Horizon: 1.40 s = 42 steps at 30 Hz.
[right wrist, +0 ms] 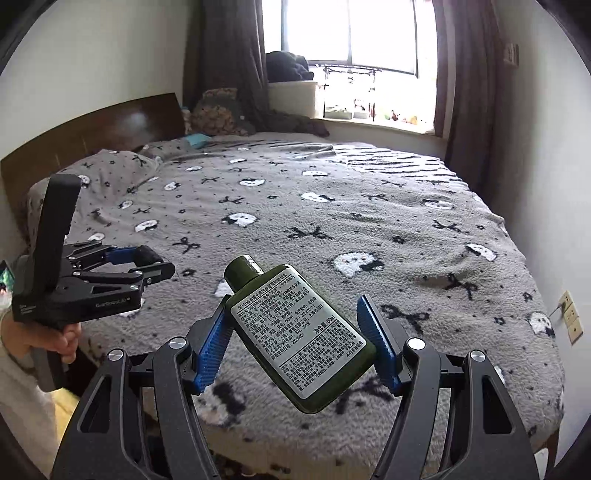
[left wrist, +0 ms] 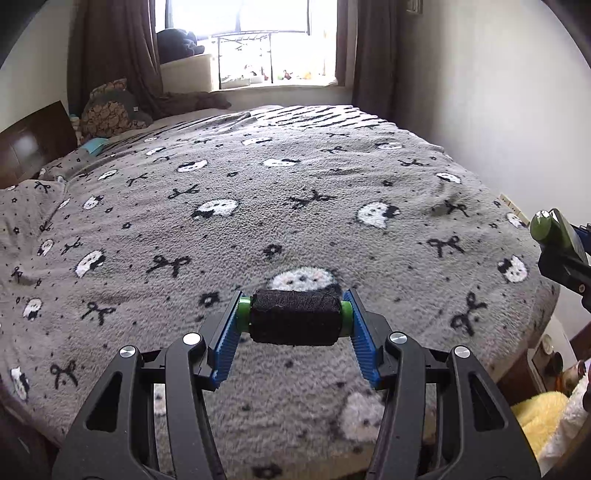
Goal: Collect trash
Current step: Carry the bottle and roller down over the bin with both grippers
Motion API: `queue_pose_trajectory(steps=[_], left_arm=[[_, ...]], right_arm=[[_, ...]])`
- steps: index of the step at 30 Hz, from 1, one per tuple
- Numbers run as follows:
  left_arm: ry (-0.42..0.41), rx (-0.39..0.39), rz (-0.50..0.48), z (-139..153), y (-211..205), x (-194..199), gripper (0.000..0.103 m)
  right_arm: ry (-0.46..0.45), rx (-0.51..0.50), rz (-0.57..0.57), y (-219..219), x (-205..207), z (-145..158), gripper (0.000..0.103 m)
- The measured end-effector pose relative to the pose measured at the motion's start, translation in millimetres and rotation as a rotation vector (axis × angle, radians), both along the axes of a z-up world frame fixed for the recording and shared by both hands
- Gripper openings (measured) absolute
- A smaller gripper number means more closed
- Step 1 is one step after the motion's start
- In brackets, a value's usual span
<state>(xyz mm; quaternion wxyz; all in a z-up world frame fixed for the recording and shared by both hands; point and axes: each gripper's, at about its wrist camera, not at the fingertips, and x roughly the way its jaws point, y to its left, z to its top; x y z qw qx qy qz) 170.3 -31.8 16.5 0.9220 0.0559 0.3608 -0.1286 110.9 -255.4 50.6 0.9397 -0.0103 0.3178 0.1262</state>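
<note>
- The left gripper (left wrist: pixel 294 317) clamps a spool of black thread (left wrist: pixel 294 322) above a bed; its blue pads (left wrist: pixel 226 343) press on the spool's green end caps.
- The spool's long axis runs level, straight across from one pad to the other, crosswise to the line the gripper points along.
- The right gripper (right wrist: pixel 295 338) grips a dark green bottle (right wrist: pixel 299 339), with both blue pads against its body.
- The bottle is tilted: its long axis runs on a slant, the round cap up, to the left and away from the camera, and the base down, to the right and nearer the camera. Its white printed label faces the lens.
- Both items hang clear of the grey blanket (left wrist: pixel 258 206), which is patterned with black bows and white faces and covers the bed.
- In the right wrist view, a person's hand (right wrist: pixel 61 338) holds the left gripper's handle at the left edge.
- A bright window (right wrist: pixel 351 33) between dark curtains (right wrist: pixel 229 55) stands beyond the bed.
</note>
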Motion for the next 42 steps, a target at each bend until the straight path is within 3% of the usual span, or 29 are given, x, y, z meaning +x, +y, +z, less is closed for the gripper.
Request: queue_pose_trajectory(steps=[8, 15, 20, 23, 27, 35, 42], left_arm=[[-0.022, -0.059, -0.017, -23, 15, -86, 0.051], [0.024, -0.06, -0.028, -77, 17, -145, 0.051], [0.104, -0.067, -0.007, -125, 21, -174, 0.051], [0.181, -0.083, 0.016, -161, 27, -185, 0.051], [0.226, -0.046, 0.054, -202, 29, -193, 0.051], [0.313, 0.009, 0.035, -268, 18, -186, 0.051], [0.439, 0.002, 0.027, -303, 22, -177, 0.051]], right_arm=[[-0.004, 0.051, 0.019, 8, -63, -25, 0.068], [0.053, 0.143, 0.003, 34, -111, -87, 0.068], [0.162, 0.099, -0.022, 58, -132, -141, 0.068], [0.246, 0.051, -0.032, 68, -135, -178, 0.068], [0.317, 0.033, -0.025, 75, -129, -212, 0.068], [0.394, 0.13, -0.05, 64, -114, -261, 0.068], [0.543, 0.161, -0.029, 63, -103, -304, 0.068]])
